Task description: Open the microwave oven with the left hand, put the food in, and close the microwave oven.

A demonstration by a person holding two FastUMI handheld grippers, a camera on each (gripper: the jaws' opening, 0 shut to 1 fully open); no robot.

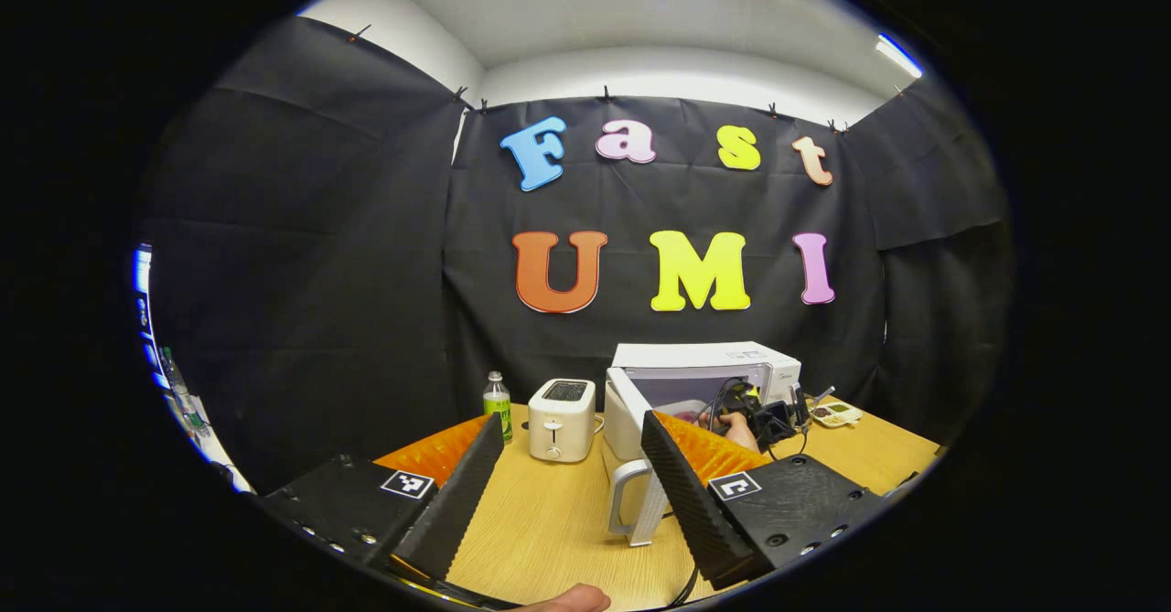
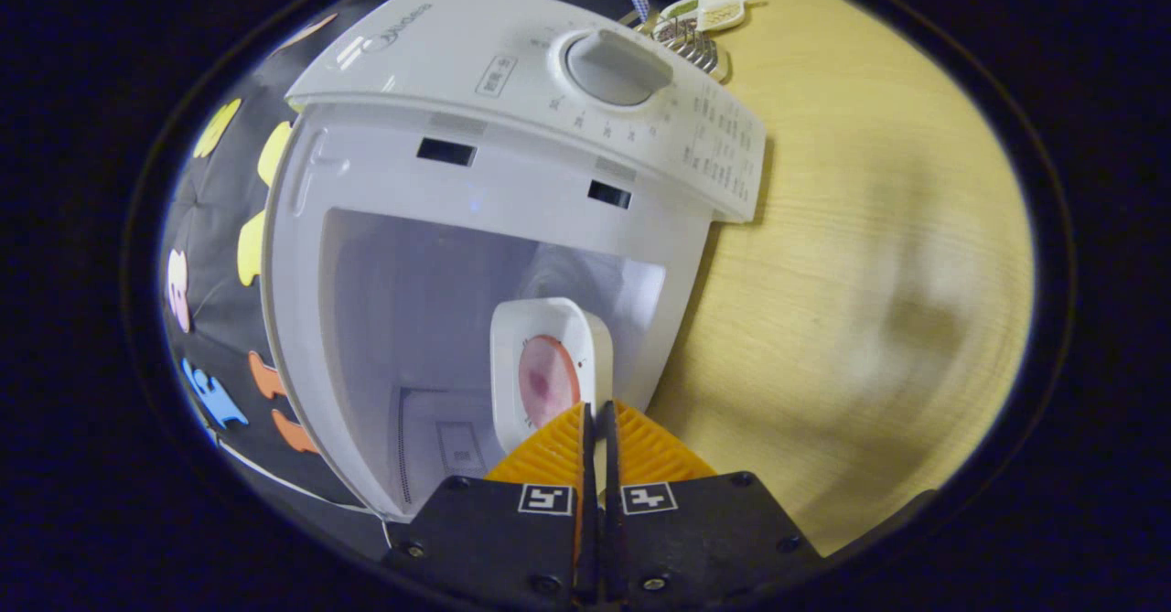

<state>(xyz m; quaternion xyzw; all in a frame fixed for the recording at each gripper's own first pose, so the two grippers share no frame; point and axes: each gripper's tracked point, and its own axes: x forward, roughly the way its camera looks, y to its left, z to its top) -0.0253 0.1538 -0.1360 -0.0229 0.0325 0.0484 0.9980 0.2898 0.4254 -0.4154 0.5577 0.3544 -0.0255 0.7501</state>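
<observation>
The microwave [image 1: 723,370] stood at the back of the wooden table [image 1: 549,511] with its door [image 1: 627,415] swung open toward the camera, so the opening step looked finished and the putting-in step was the one in hand. In the right gripper view the right gripper [image 2: 599,420] had its fingers pressed together on the near rim of a small white dish [image 2: 549,365] holding a pink slice of food [image 2: 547,381], and the dish sat at the mouth of the cavity [image 2: 412,319] — whether it rested on the floor inside or hung just above it could not be told. In the left gripper view the left gripper [image 1: 572,429] hung well back from the oven, fingers spread wide and holding nothing, with a toaster [image 1: 562,420] and a green-labelled bottle [image 1: 498,406] to the left of the door; the right gripper and the hand [image 1: 736,429] holding it showed farther off at the oven's opening. The next move probably called for carrying the dish fully inside, setting it level, and parting the fingers to let go — then drawing the right gripper out before the left one pushed the door shut. A second tray of food [image 2: 709,13] lay beside the microwave.
</observation>
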